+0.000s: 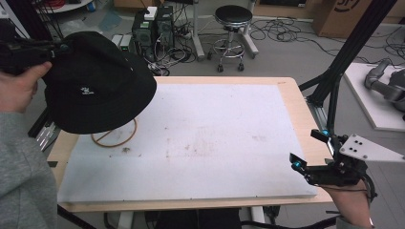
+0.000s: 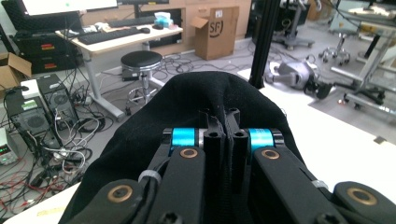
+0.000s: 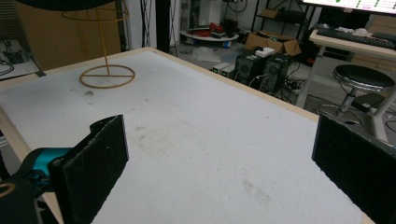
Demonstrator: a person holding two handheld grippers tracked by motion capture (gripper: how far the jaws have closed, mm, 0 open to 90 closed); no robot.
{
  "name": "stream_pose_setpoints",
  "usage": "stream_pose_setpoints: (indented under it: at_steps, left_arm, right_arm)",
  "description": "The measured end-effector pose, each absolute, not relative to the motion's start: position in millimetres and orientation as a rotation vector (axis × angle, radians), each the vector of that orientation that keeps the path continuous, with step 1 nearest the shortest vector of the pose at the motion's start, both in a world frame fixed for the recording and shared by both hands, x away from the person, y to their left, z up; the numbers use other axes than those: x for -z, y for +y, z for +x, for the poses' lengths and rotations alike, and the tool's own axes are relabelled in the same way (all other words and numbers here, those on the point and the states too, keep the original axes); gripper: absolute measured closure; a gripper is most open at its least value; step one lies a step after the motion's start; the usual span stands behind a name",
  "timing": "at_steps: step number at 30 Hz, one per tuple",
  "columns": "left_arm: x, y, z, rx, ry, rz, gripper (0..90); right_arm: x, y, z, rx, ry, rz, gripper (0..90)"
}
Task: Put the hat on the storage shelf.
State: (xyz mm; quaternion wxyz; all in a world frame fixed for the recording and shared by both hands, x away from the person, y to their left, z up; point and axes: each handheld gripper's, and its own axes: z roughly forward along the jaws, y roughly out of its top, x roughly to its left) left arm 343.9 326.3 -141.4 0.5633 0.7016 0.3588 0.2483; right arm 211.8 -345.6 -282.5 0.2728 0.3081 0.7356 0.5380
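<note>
Hat: black bucket hat (image 1: 98,83) with a small white mark on the crown, held up over the far left corner of the table, its brim hanging above the stand; seen from the left gripper view as dark cloth (image 2: 196,100) bulging ahead of the jaws.
Left gripper: at the far left of the high view (image 1: 28,50), gripped by a hand (image 1: 16,88) in a grey sleeve; jaws pressed together on the hat's cloth (image 2: 224,135) (no gap visible between them).
Right gripper: low at the right edge of the table (image 1: 310,150), jaws spread wide with nothing between them; both black pads at the sides of its own view (image 3: 219,158), white mat showing in the gap.
Stand: thin yellowish wire hat stand, ring base (image 1: 114,136) lying on the mat near the far left corner; upright post and upper ring visible from the right gripper view (image 3: 106,56), top ring just under the hat's brim (touching or not, cannot tell).
Table: wooden-edged top (image 1: 296,102) covered by a white mat (image 1: 215,138), faintly smudged in the middle.
Surroundings: round black stool (image 1: 233,19) and computer towers (image 1: 153,26) on the floor beyond the table, loose cables around them.
</note>
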Motion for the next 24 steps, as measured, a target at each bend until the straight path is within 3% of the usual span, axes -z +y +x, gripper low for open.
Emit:
stream_pose_setpoints:
  at_steps: [17, 24]
  left_arm:
    - [219.9, 344.5, 378.2, -0.525, 1.001, 1.663, 88.2]
    - [231.0, 351.4, 378.4, -0.505, 1.015, 1.622, 86.5]
  right_arm:
    - [286.4, -339.5, 214.9, -1.432, 2.003, 0.822, 3.3]
    - [287.7, -337.3, 216.4, -1.423, 2.012, 0.829, 3.3]
